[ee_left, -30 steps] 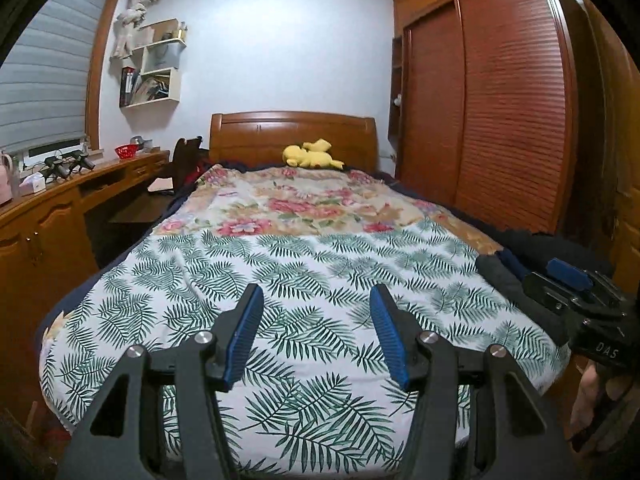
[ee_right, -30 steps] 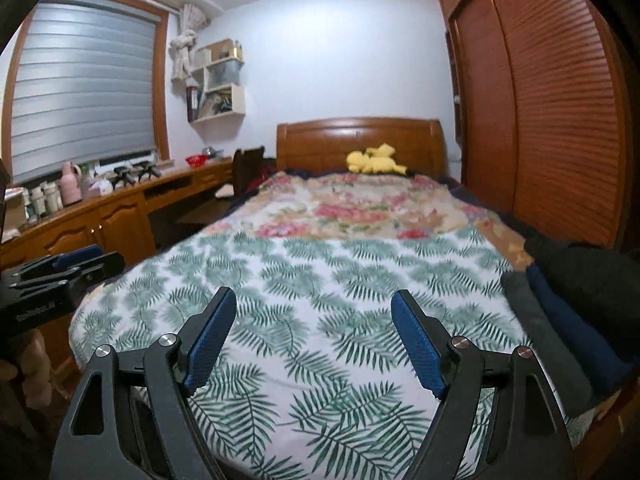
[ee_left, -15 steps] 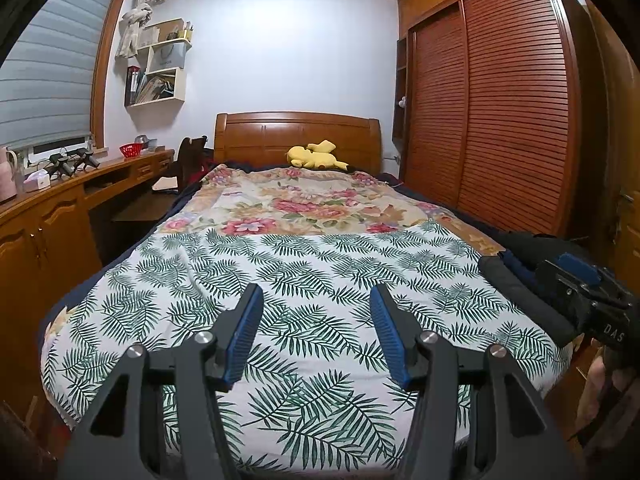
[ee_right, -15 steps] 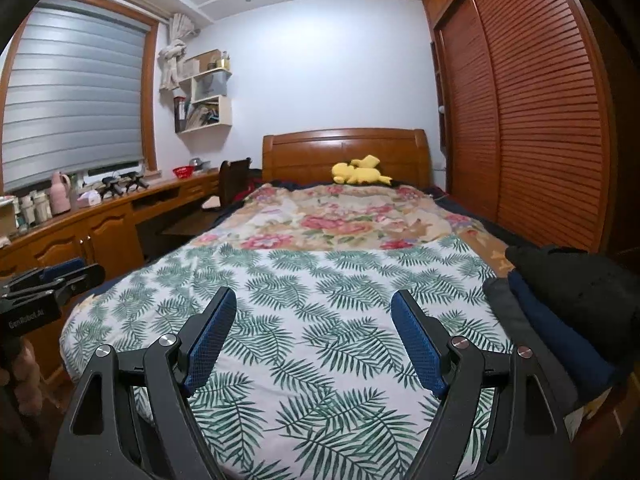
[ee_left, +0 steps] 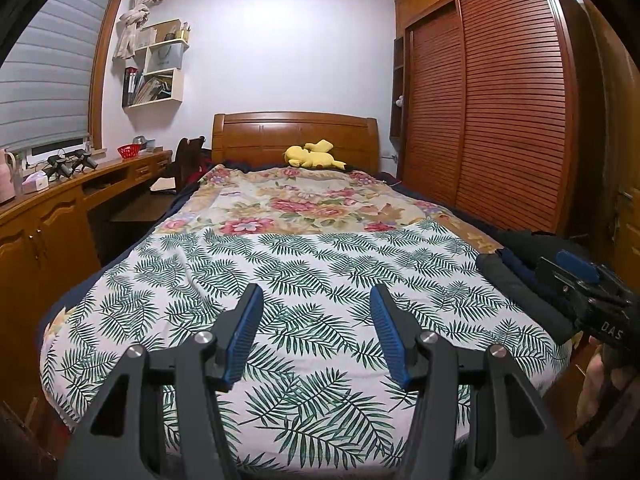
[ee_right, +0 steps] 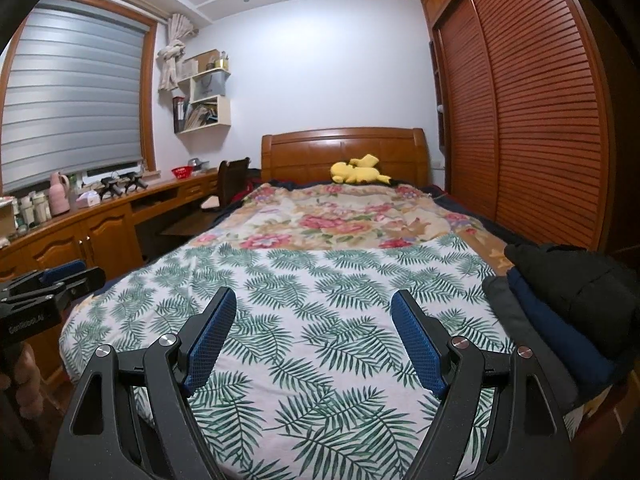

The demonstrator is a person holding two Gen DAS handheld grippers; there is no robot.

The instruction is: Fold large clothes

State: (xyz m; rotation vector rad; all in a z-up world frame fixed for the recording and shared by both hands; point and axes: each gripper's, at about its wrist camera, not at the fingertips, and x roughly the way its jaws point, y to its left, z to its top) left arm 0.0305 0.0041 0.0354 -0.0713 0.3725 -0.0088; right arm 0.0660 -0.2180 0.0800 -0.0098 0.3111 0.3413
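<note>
Both claws, left gripper [ee_left: 316,332] and right gripper [ee_right: 312,336], hang open and empty; the dark clothes [ee_right: 560,312] look soft and heavy, best taken at an edge.

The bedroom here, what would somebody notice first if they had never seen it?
Probably the bed, filling the middle, with a leafy green cover near us and a flowery one further back. Next, the yellow plush toy lying by the wooden headboard. Then the stack of dark clothes on the bed's right edge, and the open blue-padded fingers low in front.
</note>
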